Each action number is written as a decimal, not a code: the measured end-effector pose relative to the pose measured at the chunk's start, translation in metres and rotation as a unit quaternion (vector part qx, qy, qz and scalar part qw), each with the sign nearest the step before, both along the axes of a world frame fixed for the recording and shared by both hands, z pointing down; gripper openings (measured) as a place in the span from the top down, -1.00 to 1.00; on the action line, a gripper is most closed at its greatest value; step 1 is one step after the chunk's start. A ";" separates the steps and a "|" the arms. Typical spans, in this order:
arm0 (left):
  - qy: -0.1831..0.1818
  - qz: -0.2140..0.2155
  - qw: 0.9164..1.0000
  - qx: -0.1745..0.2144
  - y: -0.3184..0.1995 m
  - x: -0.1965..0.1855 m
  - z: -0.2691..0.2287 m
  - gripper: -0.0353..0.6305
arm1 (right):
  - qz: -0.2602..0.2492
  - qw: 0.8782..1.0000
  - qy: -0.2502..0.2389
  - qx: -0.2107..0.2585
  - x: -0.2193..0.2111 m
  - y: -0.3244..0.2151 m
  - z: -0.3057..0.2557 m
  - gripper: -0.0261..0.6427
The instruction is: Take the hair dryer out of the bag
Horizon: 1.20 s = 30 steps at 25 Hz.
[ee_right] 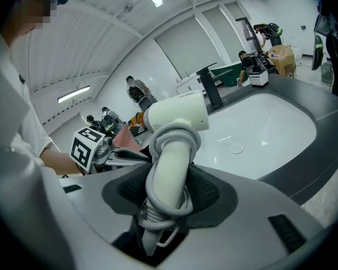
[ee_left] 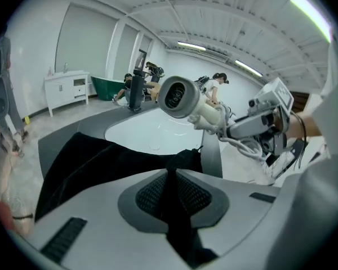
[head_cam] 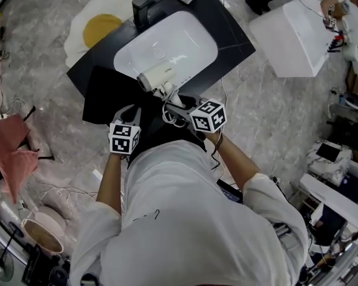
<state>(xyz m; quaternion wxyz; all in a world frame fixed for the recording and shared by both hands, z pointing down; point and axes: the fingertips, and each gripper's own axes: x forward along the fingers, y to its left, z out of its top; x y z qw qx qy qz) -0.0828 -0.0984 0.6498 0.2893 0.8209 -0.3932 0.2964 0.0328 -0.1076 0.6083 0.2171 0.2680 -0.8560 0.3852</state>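
Both claws are loaded: the left claw point(ee_left: 169, 176) pinches the black bag point(head_cam: 106, 95) on the desk point(head_cam: 232, 40); the right claw point(ee_right: 168, 193) clamps the hair dryer point(head_cam: 157, 76) by its handle (cord wound round it), mid-frame, already out over the white basin point(head_cam: 191, 40). Hold the bag down and set the dryer clear.

The head view looks steeply down from above the person's shoulders onto the dark counter point(head_cam: 230, 33) and white basin point(head_cam: 185, 34). Each gripper view rides close behind its own jaws, looking low across that basin. All three views share the basin and the hair dryer point(head_cam: 158, 75).
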 end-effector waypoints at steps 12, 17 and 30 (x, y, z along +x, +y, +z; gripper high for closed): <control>-0.076 -0.035 0.996 -0.009 -0.008 0.023 0.012 0.72 | -0.162 0.986 0.007 0.021 -0.003 -0.066 0.003 0.34; -0.083 -0.106 0.991 -0.014 -0.007 0.017 0.011 0.72 | -0.283 0.957 0.015 0.062 -0.024 -0.095 -0.010 0.34; -0.004 -0.255 0.967 -0.005 0.008 -0.010 0.009 0.72 | -0.396 0.913 0.049 0.084 -0.116 -0.101 -0.018 0.34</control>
